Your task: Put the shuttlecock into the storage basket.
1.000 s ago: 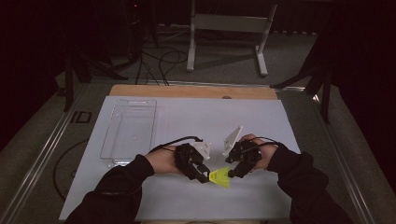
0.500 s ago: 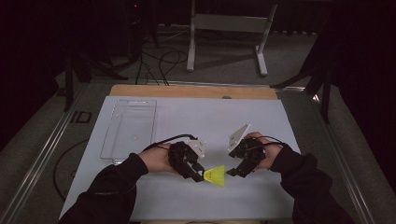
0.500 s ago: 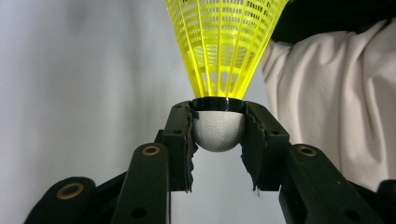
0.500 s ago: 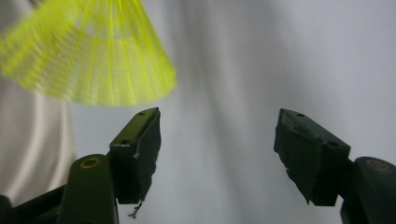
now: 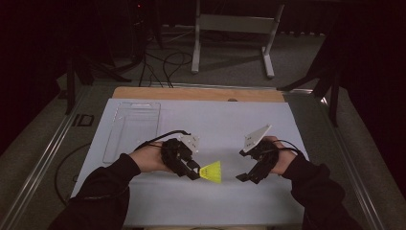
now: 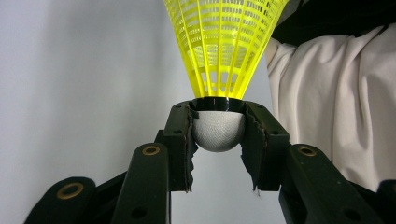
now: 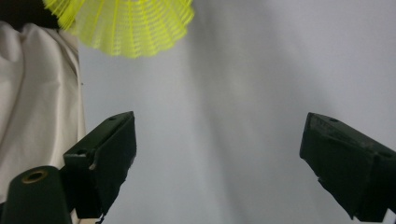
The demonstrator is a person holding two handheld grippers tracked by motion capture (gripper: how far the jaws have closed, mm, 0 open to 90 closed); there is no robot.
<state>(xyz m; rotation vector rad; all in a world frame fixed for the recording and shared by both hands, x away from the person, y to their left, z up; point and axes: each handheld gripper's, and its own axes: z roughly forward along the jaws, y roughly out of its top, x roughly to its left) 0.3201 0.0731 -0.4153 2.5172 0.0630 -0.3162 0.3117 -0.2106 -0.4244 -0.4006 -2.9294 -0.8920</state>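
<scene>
A yellow plastic shuttlecock with a white cork head is held just above the white table. My left gripper is shut on the cork, and the mesh skirt points away from its jaws toward the right gripper. My right gripper stands a short way to the right of the skirt. Its jaws have just been opening and now stand wide apart with nothing between them. In the right gripper view the skirt's rim lies ahead at the upper left, clear of that gripper.
A clear plastic tray lies on the white table cover at the back left. A wooden strip runs along the far edge, and a metal stand is on the floor beyond. Pale fabric hangs behind the shuttlecock.
The two grippers have drawn apart. The right one has moved right, away from the shuttlecock, with its jaws spreading. The left one has kept the shuttlecock and shifted slightly.
</scene>
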